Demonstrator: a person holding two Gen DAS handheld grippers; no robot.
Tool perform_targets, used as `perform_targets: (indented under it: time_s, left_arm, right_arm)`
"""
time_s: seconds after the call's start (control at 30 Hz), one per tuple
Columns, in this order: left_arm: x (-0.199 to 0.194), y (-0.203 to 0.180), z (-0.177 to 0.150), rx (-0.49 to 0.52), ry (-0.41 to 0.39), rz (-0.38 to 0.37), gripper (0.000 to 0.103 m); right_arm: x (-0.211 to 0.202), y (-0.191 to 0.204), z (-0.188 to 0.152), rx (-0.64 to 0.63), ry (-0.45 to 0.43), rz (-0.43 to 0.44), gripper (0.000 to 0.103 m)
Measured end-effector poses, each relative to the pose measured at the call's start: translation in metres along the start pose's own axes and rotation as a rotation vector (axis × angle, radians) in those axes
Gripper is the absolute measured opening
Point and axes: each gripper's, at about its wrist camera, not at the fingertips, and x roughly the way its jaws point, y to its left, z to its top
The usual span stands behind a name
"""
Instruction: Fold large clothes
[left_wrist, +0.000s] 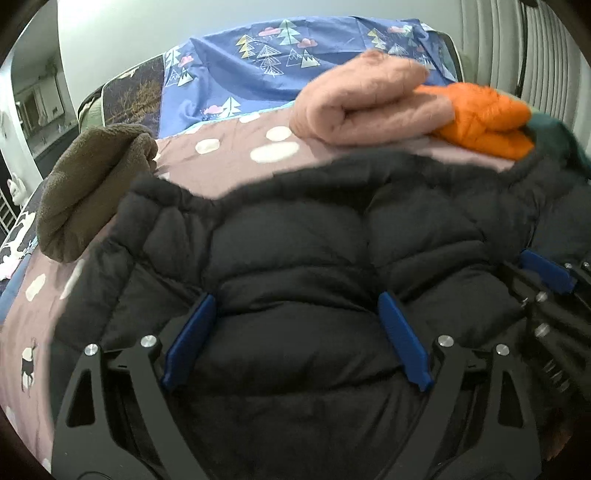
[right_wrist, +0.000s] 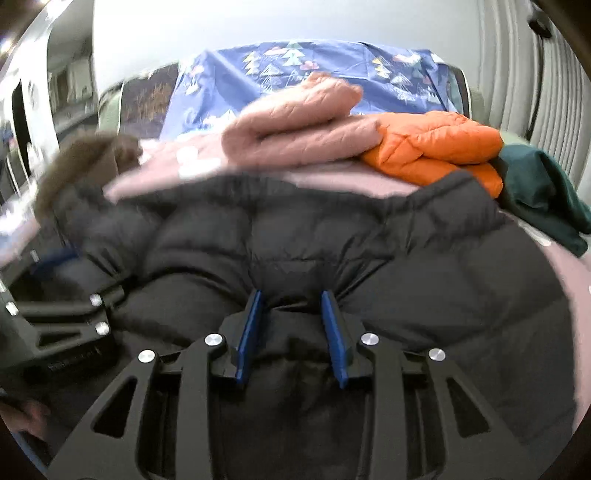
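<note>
A black puffer jacket (left_wrist: 314, 240) lies across the pink spotted bedspread (left_wrist: 229, 162) and fills the lower part of both views; it also shows in the right wrist view (right_wrist: 424, 258). My left gripper (left_wrist: 297, 299) is open wide, its blue fingers pressed down on the jacket's padding with nothing pinched. My right gripper (right_wrist: 293, 299) has its blue fingers close together with a bunch of the black jacket's fabric gathered between them. The right gripper also shows at the right edge of the left wrist view (left_wrist: 546, 273); the left gripper shows at the left of the right wrist view (right_wrist: 62, 317).
Folded clothes lie at the far side of the bed: a pink quilted one (left_wrist: 369, 99), an orange puffer (left_wrist: 487, 118) and a dark green garment (right_wrist: 543, 192). A brown fleece (left_wrist: 85, 192) lies at the left. A blue tree-print sheet (left_wrist: 258, 74) covers the head end.
</note>
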Motion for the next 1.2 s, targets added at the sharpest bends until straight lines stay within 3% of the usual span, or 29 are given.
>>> perform_targets:
  time_s: [0.1,0.23,0.3,0.33,0.4,0.5,0.6,0.77,0.9,0.97,1.03,1.1,1.2]
  left_arm:
    - [0.006,0.002,0.001,-0.008,0.026,-0.011,0.091]
    - [-0.005,0.003,-0.001,-0.009,0.017,-0.019,0.090]
    - [-0.028,0.009,-0.002,-0.025,0.012,-0.048,0.084]
    - [-0.046,0.012,-0.006,-0.030,-0.008,-0.079,0.084]
    - [-0.066,0.011,-0.015,0.005,-0.030,-0.098,0.084]
    - [-0.069,0.004,-0.039,0.047,0.014,-0.085,0.085]
    - [-0.049,-0.002,-0.062,0.057,0.007,-0.063,0.088]
    - [-0.058,-0.002,-0.061,0.057,0.025,-0.060,0.088]
    - [-0.087,0.006,-0.066,0.049,0.005,-0.092,0.087]
    - [-0.099,0.009,-0.072,0.075,-0.012,-0.104,0.089]
    - [-0.095,0.010,-0.084,0.109,0.011,-0.092,0.093]
    - [-0.083,0.014,-0.093,0.105,0.008,-0.102,0.097]
    - [-0.084,0.012,-0.092,0.105,0.008,-0.097,0.096]
  right_arm:
    - [0.007,-0.004,0.003,0.031,0.029,0.033,0.035]
    - [-0.011,0.004,0.005,-0.012,0.009,-0.012,0.035]
    - [-0.037,-0.002,0.002,0.049,0.000,0.058,0.035]
    - [-0.056,-0.006,-0.002,0.084,-0.013,0.138,0.035]
    - [-0.073,-0.006,-0.011,0.080,-0.006,0.189,0.035]
    - [-0.057,-0.005,-0.037,0.069,0.114,0.164,0.036]
    - [-0.044,0.005,-0.053,0.005,0.077,0.108,0.035]
    - [-0.057,0.013,-0.048,-0.031,0.068,0.080,0.037]
    - [-0.101,-0.013,-0.051,0.065,-0.022,0.113,0.039]
    - [-0.118,-0.033,-0.055,0.101,-0.088,0.053,0.047]
    - [-0.109,-0.053,-0.065,0.139,-0.049,-0.037,0.050]
    - [-0.083,-0.068,-0.080,0.174,0.050,0.010,0.051]
    - [-0.091,-0.061,-0.080,0.118,0.031,0.011,0.053]
